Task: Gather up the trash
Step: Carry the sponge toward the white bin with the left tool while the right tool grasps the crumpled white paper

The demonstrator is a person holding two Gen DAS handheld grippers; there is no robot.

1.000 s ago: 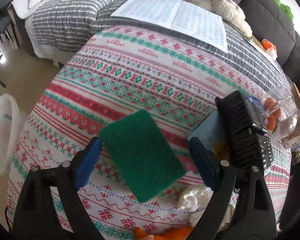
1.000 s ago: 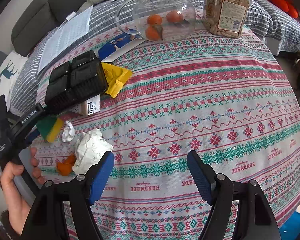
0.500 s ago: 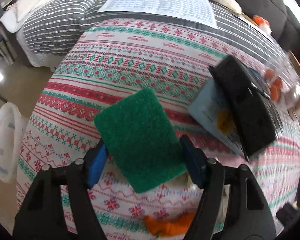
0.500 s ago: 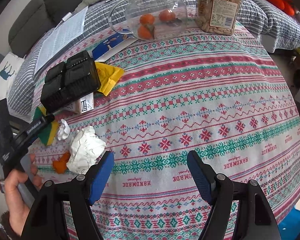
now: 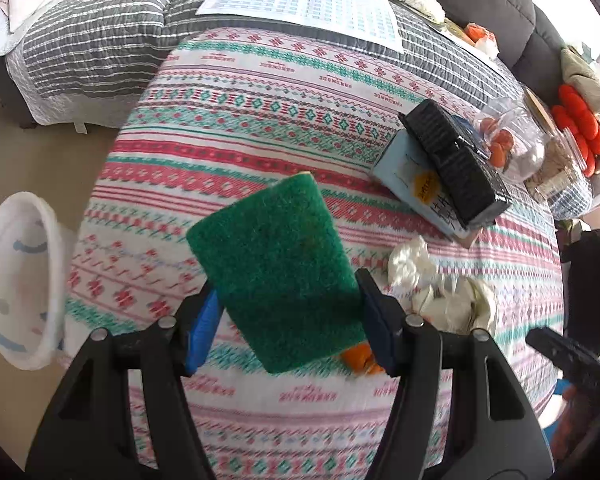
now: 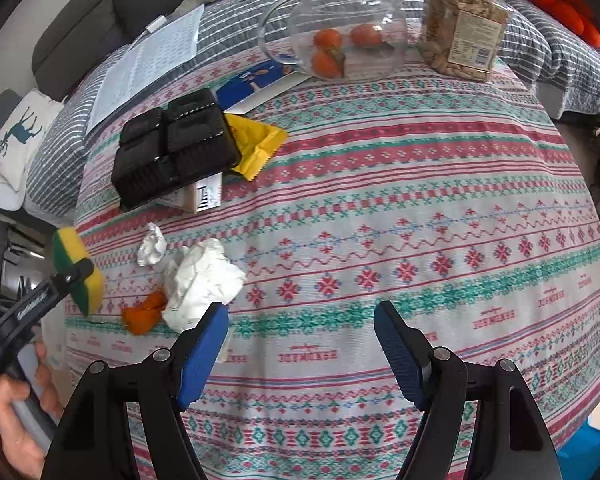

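Note:
My left gripper [image 5: 290,320] is shut on a green and yellow sponge [image 5: 276,268] and holds it above the table's left edge; the sponge [image 6: 74,270] also shows in the right wrist view. Crumpled white tissues [image 6: 204,280] and an orange peel [image 6: 142,314] lie on the patterned tablecloth [image 6: 420,208], just ahead of my left blue finger in the right wrist view. A yellow wrapper [image 6: 256,144] lies by a black tray [image 6: 172,144]. My right gripper [image 6: 300,344] is open and empty above the cloth.
A white bin [image 5: 18,280] stands on the floor left of the table. A glass jar with oranges [image 6: 340,36], a nut jar [image 6: 464,28], a blue card [image 6: 252,86] and a small box [image 6: 204,196] are on the table. A sofa lies behind.
My left gripper closed on the sponge and lifted it back toward the table's left edge. My right gripper stayed open and shifted slightly.

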